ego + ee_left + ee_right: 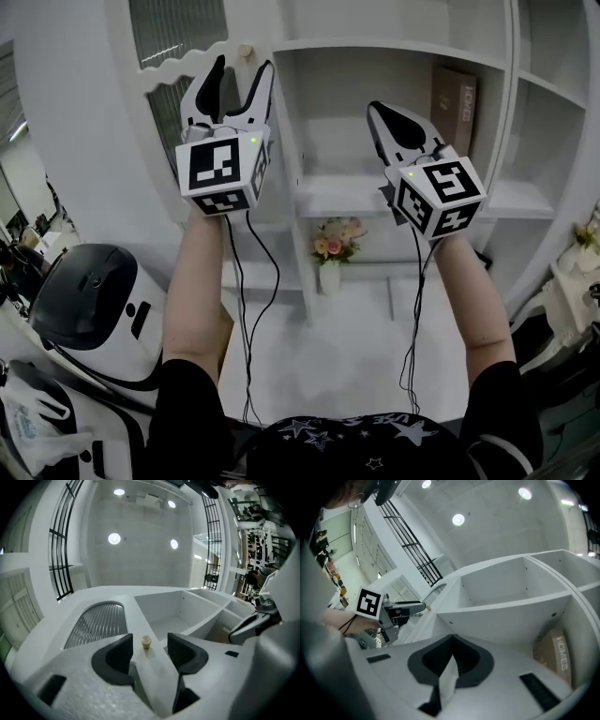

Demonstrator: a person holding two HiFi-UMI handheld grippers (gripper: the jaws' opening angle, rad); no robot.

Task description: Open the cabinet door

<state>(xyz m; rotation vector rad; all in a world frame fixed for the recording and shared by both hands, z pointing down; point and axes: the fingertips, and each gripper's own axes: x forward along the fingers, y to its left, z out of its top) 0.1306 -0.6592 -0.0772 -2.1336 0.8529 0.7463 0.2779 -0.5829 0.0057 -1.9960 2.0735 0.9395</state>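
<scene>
In the head view I am holding both grippers up before a white cabinet. My left gripper [244,67] is standing with its jaws apart just below the small wooden knob [247,51] of the cabinet door [178,47], a ribbed-glass door left of the open shelves [375,199]. My right gripper [379,112] is pointing at those shelves with its jaws together. In the left gripper view the knob is sitting between my parted jaws, touching neither pad. In the right gripper view my jaws are pressing together on nothing, facing a shelf holding a brown box [555,651].
</scene>
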